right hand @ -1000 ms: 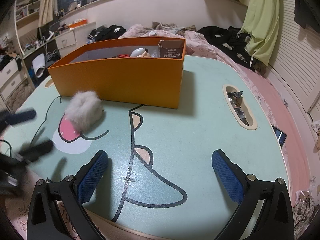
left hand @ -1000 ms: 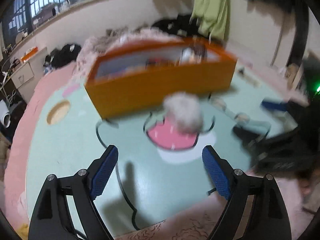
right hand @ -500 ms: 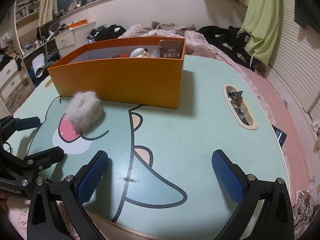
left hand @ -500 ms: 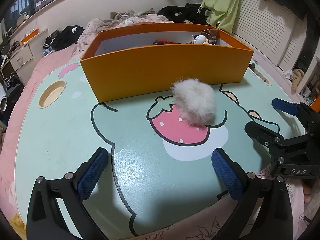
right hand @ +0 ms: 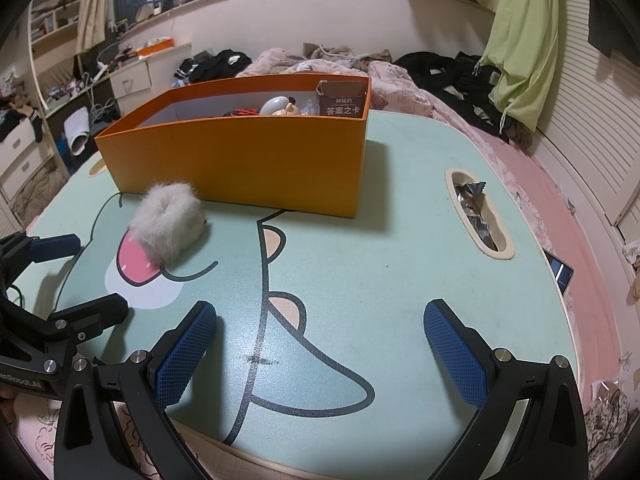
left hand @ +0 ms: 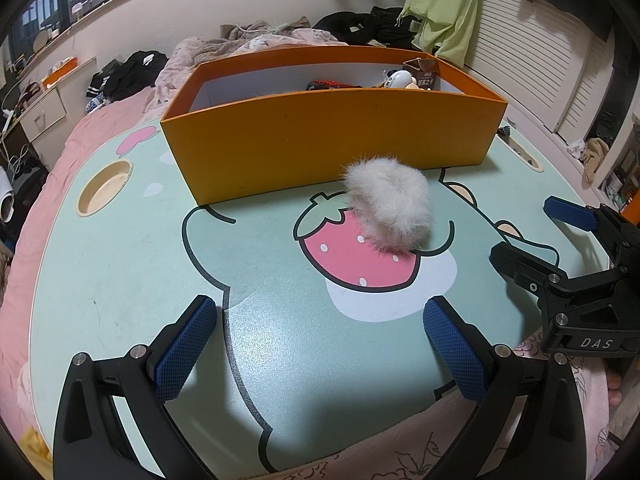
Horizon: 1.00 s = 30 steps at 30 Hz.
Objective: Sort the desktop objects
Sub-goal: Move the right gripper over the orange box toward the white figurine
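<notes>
A fluffy white fur ball [left hand: 390, 203] lies on the strawberry print of the mint-green table, just in front of the orange box [left hand: 332, 136]. It also shows in the right wrist view [right hand: 167, 220], with the orange box [right hand: 248, 160] behind it. The box holds a brown card box [right hand: 342, 100], a small round toy [right hand: 280, 106] and a red item. My left gripper [left hand: 320, 344] is open and empty, near the table's front edge, short of the fur ball. My right gripper [right hand: 320, 348] is open and empty, to the right of the fur ball.
A round cup hole [left hand: 105, 187] sits at the table's left. An oblong slot [right hand: 478, 214] with foil wrappers sits at the right. A phone [right hand: 559, 271] lies by the right edge. A bed with clothes lies behind the table.
My left gripper has swung and settled facing the fur ball and has drawn slightly closer to it. My right gripper has not moved.
</notes>
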Each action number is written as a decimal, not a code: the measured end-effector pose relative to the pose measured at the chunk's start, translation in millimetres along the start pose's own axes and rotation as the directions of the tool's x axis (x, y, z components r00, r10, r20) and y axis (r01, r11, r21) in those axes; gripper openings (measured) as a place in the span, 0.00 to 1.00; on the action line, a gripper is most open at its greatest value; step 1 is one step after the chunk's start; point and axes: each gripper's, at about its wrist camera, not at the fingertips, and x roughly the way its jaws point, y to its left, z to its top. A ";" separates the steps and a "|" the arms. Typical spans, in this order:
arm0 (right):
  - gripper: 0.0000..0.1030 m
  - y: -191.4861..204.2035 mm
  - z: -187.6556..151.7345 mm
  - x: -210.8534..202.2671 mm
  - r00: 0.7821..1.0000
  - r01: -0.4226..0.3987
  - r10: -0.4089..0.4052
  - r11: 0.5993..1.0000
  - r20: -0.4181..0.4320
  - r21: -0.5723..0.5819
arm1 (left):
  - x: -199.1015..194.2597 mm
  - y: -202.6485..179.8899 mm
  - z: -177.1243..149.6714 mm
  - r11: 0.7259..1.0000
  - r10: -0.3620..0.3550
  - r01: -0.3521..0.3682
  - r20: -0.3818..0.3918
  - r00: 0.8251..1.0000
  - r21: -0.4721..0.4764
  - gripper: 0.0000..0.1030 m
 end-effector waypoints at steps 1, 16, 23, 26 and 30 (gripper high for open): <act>1.00 0.4 0.1 0.2 1.000 0.000 0.000 1.000 0.000 0.000 | -3.2 -0.2 0.0 1.000 -0.001 0.001 0.001 1.000 -0.003 1.00; 1.00 -0.6 -0.3 -0.3 1.000 -0.001 0.001 1.000 0.001 0.005 | 2.1 0.0 -0.6 1.000 -0.005 0.005 0.009 1.000 -0.018 1.00; 1.00 -0.2 2.0 -4.4 1.000 0.007 -0.007 1.000 0.000 0.009 | -1.0 0.5 -0.4 1.000 -0.008 0.008 0.012 1.000 -0.021 1.00; 0.99 1.0 3.8 -6.3 1.000 0.004 -0.004 1.000 -0.003 0.012 | 4.0 0.2 0.8 1.000 -0.008 0.008 0.015 1.000 -0.023 1.00; 0.98 -11.7 10.3 -23.8 0.998 0.041 -0.044 0.997 0.040 0.063 | 2.7 0.0 0.8 1.000 -0.009 0.010 0.018 1.000 -0.029 1.00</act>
